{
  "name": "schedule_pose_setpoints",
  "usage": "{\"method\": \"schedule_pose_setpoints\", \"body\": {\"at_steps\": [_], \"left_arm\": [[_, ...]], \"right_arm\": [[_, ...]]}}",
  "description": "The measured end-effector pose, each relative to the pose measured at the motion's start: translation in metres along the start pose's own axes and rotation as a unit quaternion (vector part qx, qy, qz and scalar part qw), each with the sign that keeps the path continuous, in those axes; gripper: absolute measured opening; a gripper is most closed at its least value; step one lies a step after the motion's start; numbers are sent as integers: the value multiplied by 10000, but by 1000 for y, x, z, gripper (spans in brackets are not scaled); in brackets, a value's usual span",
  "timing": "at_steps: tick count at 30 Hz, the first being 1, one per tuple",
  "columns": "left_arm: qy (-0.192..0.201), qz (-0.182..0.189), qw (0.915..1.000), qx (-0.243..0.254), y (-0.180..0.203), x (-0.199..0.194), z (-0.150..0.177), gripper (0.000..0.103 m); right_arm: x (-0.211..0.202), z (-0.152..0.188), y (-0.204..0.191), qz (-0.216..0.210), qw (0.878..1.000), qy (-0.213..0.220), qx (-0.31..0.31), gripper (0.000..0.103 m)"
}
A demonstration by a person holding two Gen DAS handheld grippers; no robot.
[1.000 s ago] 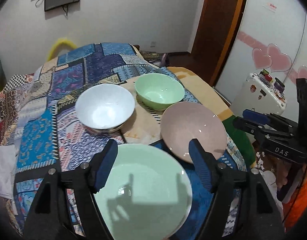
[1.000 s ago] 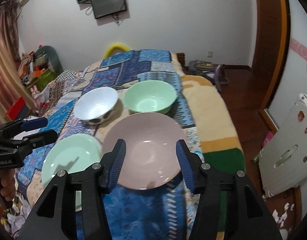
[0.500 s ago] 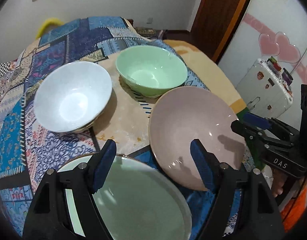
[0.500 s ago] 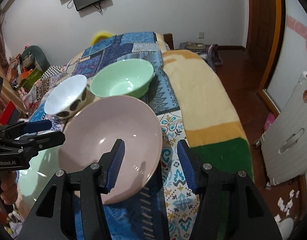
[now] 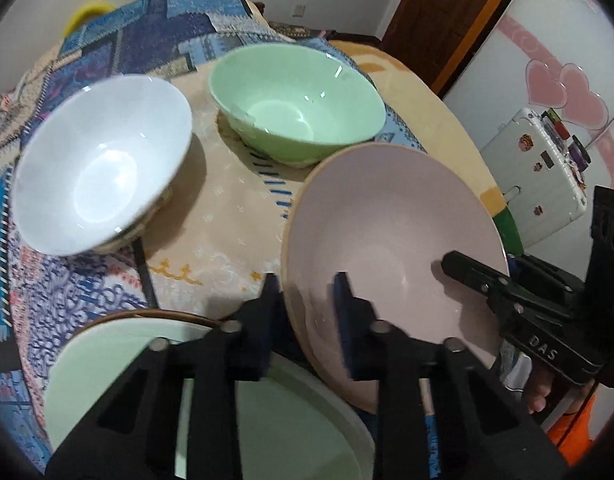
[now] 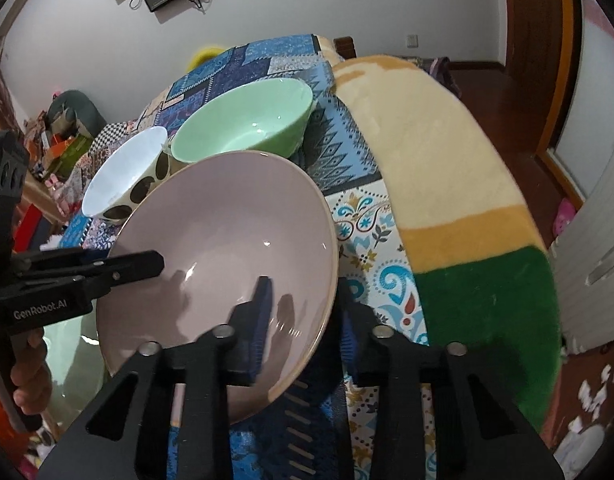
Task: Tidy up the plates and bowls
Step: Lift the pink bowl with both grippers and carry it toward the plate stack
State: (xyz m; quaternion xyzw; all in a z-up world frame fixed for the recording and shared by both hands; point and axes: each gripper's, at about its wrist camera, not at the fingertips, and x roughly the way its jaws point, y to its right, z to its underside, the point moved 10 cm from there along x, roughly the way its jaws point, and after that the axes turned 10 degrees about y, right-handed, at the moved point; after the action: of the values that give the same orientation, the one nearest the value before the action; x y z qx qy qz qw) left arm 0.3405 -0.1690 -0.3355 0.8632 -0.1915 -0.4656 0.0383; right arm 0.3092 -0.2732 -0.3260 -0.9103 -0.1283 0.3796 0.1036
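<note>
Left wrist view is showing my left gripper (image 5: 307, 316) and right gripper (image 6: 303, 316), jaws having just been closing, both pinching opposite rims of the pink plate (image 5: 391, 236) on the bed (image 6: 435, 152); uneven lifting risks it slipping.

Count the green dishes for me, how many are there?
2. The green bowl sits at the far side, behind the pink plate. The green plate lies nearest, under the left gripper. None look hidden.
</note>
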Motion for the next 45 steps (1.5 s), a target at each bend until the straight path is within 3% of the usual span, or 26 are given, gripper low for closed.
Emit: {"method": "schedule_pose_setpoints", "body": {"at_steps": [2, 18, 30, 45], "left_arm": [[-57, 3, 10000, -37, 0, 2, 2, 13], [34, 13, 10000, -10, 10, -14, -1, 13], [441, 2, 9990, 1, 11, -65, -11, 13], [864, -178, 9961, -53, -18, -140, 2, 13]], "right_arm": [[1, 1, 0, -28, 10000, -15, 45, 15], [-13, -12, -4, 89, 9998, 171, 57, 14], [-40, -29, -30, -1, 9988, 479, -136, 14], [-54, -34, -90, -264, 9964, 682, -418, 14]]}}
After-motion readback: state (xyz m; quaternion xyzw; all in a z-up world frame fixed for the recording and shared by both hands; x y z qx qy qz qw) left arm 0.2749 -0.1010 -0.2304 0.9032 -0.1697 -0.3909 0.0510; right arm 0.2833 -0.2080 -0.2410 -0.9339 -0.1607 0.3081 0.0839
